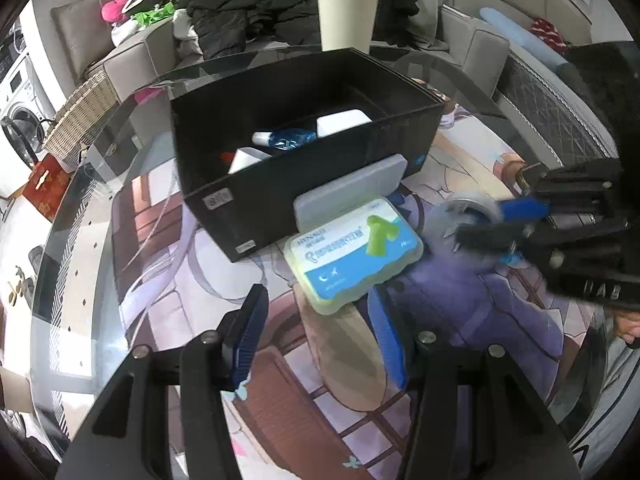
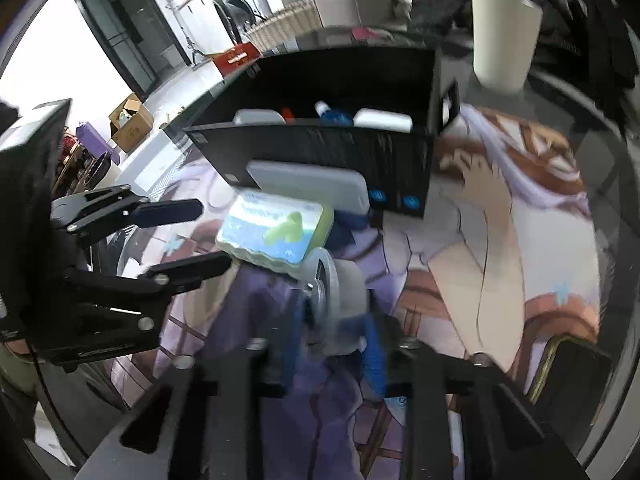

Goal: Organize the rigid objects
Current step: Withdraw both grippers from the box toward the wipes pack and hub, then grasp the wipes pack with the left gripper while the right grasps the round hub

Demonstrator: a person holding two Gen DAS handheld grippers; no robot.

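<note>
A black storage box (image 1: 280, 184) (image 2: 320, 148) stands on the glass table and holds white containers (image 1: 340, 122) and a blue bottle (image 1: 290, 138). A grey flat case (image 1: 352, 190) (image 2: 308, 184) leans on its front wall. A green and blue earplug box (image 1: 354, 250) (image 2: 276, 232) lies in front of it. My left gripper (image 1: 316, 328) (image 2: 204, 236) is open just short of the earplug box. My right gripper (image 2: 336, 332) (image 1: 504, 220) is shut on a grey tape roll (image 2: 340, 296) (image 1: 468, 220), held beside the earplug box.
A cream cup (image 1: 346, 20) (image 2: 504, 36) stands behind the box. A sofa with dark clothes (image 1: 260, 8) lies beyond the table. A wicker basket (image 1: 80, 112), a red box (image 1: 46, 186) and a washing machine (image 1: 20, 120) are at the left.
</note>
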